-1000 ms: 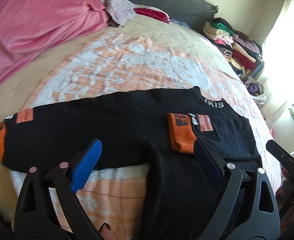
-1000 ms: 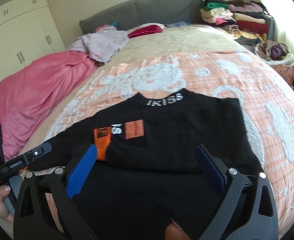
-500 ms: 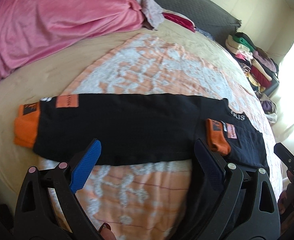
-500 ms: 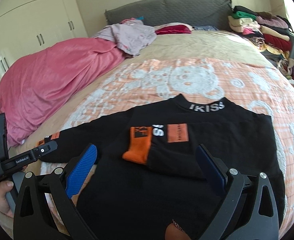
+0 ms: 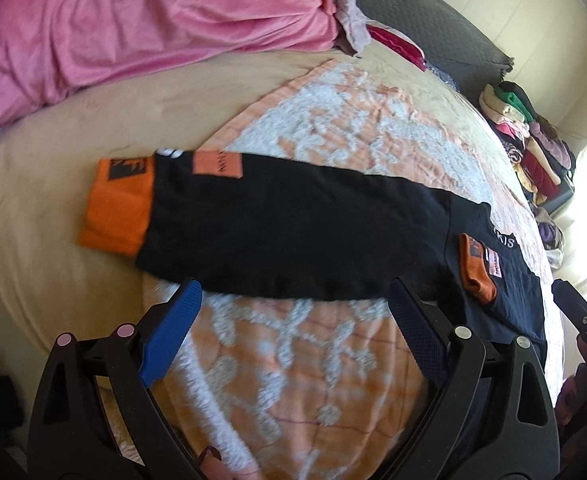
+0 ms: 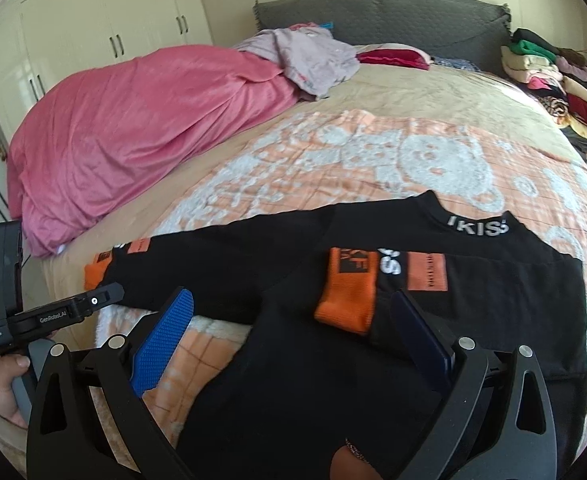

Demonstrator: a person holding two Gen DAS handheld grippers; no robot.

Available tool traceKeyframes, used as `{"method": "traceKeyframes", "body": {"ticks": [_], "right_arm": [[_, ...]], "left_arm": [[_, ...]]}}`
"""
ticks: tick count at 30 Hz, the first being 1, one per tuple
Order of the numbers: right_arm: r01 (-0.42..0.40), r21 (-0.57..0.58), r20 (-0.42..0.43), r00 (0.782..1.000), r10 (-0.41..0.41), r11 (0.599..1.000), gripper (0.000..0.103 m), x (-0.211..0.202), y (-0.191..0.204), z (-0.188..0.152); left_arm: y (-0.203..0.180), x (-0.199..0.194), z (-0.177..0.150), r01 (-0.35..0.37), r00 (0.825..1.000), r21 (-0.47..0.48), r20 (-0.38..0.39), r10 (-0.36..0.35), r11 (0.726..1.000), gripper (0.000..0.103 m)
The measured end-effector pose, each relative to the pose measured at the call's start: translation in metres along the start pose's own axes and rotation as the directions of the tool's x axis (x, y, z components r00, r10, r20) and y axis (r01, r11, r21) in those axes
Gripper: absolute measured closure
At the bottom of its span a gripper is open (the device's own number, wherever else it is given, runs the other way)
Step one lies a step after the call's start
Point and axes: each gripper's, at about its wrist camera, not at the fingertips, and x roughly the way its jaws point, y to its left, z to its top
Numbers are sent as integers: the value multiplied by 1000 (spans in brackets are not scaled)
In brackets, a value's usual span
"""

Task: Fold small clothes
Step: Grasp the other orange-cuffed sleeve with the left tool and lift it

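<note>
The black sweater (image 6: 333, 360) lies flat on the orange-and-white blanket (image 6: 373, 152) spread over the bed (image 5: 53, 240). One sleeve is folded across the chest, its orange cuff (image 6: 347, 292) resting just below the lettered collar (image 6: 477, 228). The other sleeve (image 5: 293, 236) stretches out sideways, its orange cuff (image 5: 117, 208) reaching off the blanket onto the beige sheet. The left gripper (image 5: 293, 336) hovers over that outstretched sleeve, jaws wide apart, holding nothing. The right gripper (image 6: 293, 332) hangs above the sweater's body, jaws spread too, empty. A pink duvet (image 6: 133, 128) is heaped at the bed's far side, and stacked clothes (image 6: 553, 76) sit by the headboard (image 6: 373, 12).
</note>
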Motion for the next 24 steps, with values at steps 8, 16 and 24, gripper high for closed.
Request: {"method": "traceKeyframes", "body": {"ticks": [8, 16, 24], "right_arm": [[-33, -48, -36, 999, 32, 998, 5, 14, 26, -8], [-48, -58, -58, 997, 44, 997, 5, 21, 37, -14], [-29, -23, -65, 998, 27, 999, 5, 25, 26, -14]], "left_arm": [[26, -2, -12, 87, 996, -99, -23, -90, 991, 34], [49, 14, -17, 114, 992, -202, -34, -123, 973, 45], [64, 23, -8, 126, 992, -277, 61, -114, 953, 44]]}}
